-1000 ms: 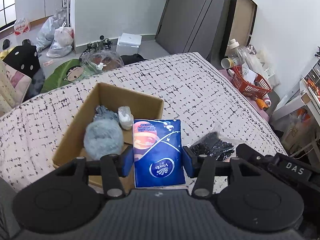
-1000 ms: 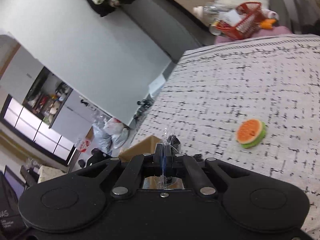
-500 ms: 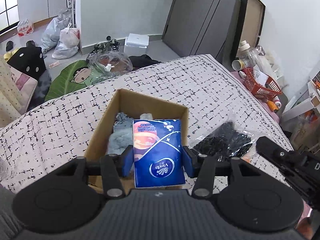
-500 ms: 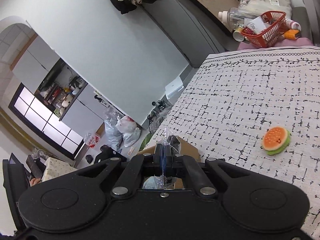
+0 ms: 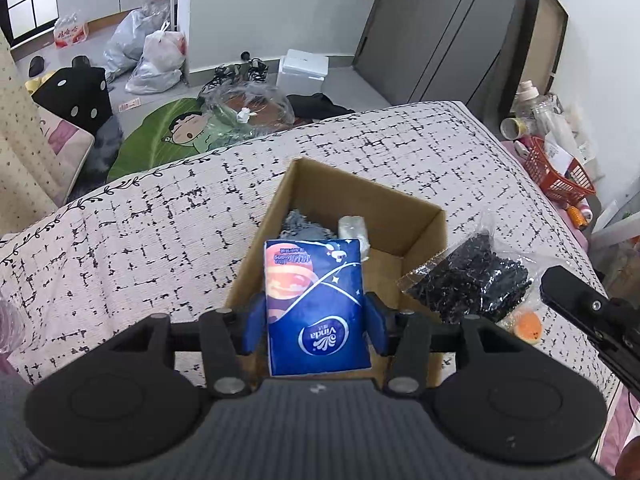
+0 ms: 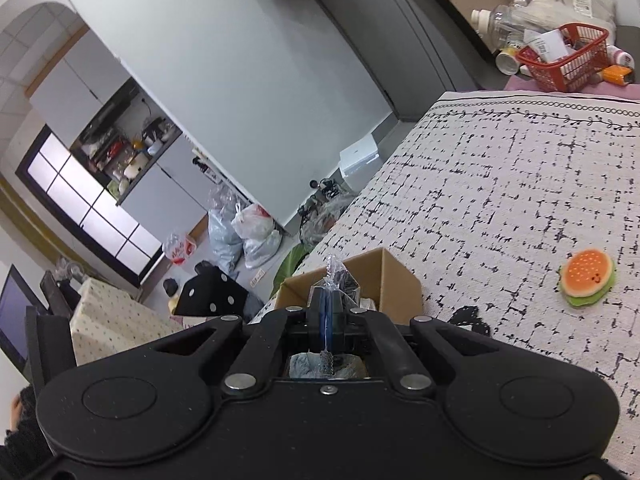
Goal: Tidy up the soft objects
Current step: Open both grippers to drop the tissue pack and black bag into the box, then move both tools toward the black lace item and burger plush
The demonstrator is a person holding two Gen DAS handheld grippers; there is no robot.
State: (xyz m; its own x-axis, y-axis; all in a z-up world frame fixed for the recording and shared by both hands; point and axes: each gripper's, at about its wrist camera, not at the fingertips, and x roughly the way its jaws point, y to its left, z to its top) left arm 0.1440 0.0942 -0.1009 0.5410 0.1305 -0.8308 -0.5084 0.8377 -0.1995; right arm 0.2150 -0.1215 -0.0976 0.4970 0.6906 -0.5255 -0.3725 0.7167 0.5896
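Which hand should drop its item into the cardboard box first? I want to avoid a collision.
Probably the left. The left gripper holds the blue tissue pack directly over the cardboard box. The right gripper pinches the clear bag, which hangs beside the box, outside its right wall.

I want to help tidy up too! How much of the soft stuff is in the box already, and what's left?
Done: a fluffy grey thing and a small white packet already lie in the cardboard box. In hand: the left gripper holds the blue tissue pack over the box, and the right gripper pinches the clear bag of black bits. Left: the burger toy on the bedspread.
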